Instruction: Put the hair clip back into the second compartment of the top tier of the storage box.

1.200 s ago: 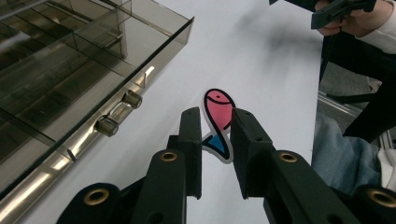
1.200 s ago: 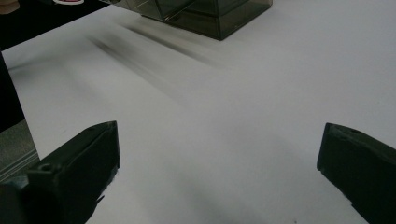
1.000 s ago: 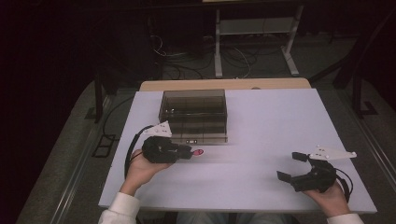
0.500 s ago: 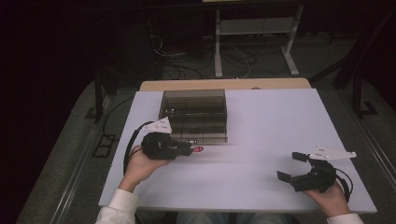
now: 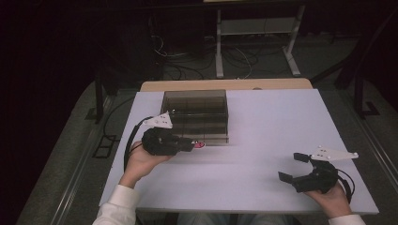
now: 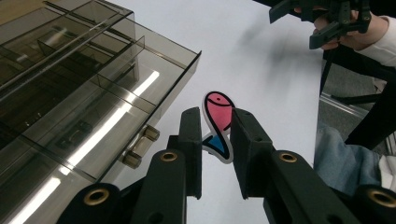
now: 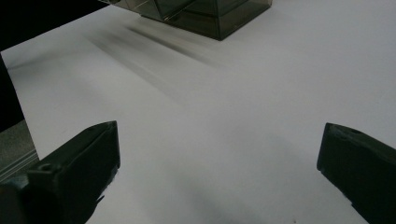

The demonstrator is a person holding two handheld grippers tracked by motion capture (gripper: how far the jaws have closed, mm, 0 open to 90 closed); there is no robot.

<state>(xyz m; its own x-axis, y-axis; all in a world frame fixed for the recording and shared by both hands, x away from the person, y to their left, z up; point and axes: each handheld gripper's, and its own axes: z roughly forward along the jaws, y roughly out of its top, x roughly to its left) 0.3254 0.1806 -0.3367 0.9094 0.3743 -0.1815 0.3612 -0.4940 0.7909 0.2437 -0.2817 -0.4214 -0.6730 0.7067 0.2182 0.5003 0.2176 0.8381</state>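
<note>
My left gripper (image 5: 191,145) (image 6: 216,128) is shut on a flat pink and blue fish-shaped piece (image 6: 218,122) (image 5: 199,145), holding it by the tail just above the white table. It hovers right in front of a smoky transparent drawer box (image 5: 196,116) (image 6: 79,93), beside the lowest drawer's handle (image 6: 138,147). My right gripper (image 5: 294,167) (image 7: 217,154) rests near the table's front right with its jaws wide apart and nothing between them.
The white table (image 5: 277,126) stretches bare between the two grippers. The box (image 7: 201,14) lies far off in the right gripper view. Beyond the table's far edge stand a wooden board (image 5: 225,85) and a dark floor with cables and a stand (image 5: 253,33).
My left gripper has moved slightly forward and to the right with the fish piece, closer to the front of the drawer box. The right gripper has stayed put.
</note>
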